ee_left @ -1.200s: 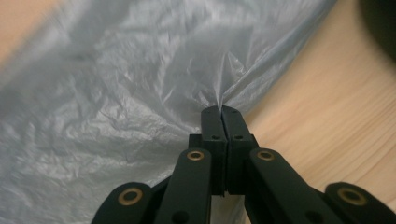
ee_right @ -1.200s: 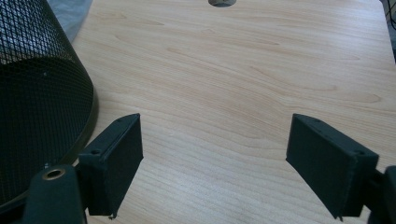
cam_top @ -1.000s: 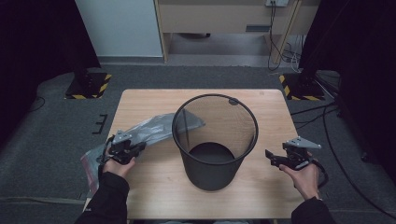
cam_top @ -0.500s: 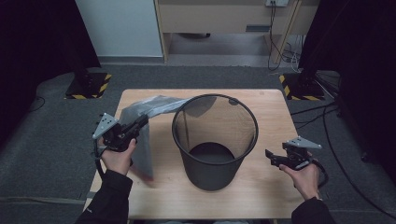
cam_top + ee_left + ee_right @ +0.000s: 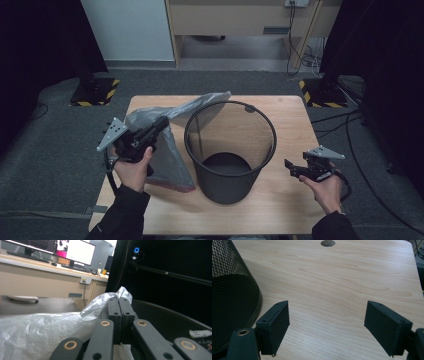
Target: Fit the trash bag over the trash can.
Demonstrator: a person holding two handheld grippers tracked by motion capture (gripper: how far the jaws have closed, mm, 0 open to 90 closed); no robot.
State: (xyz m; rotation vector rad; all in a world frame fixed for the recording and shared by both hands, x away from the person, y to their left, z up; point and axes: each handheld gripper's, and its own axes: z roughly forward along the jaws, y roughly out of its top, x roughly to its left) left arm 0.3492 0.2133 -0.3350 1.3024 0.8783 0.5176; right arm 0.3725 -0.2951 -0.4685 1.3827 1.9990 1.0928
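High view: lifting the bag over the bin

High view shows the left gripper (image 5: 159,123) clenched on a corner of the grey plastic bag (image 5: 170,155), which hangs just beside the black mesh bin (image 5: 230,150) on the worktop (image 5: 280,200). The right gripper (image 5: 290,165) waits with its jaws wide apart, holding nothing. To do this well, lift the bag high, bring its mouth over the bin's rim, and let the right gripper pull the other edge open.

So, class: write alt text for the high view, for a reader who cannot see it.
The left hand-held gripper holds a grey bag raised beside a black mesh bin on a wooden table. The right hand-held gripper rests open.
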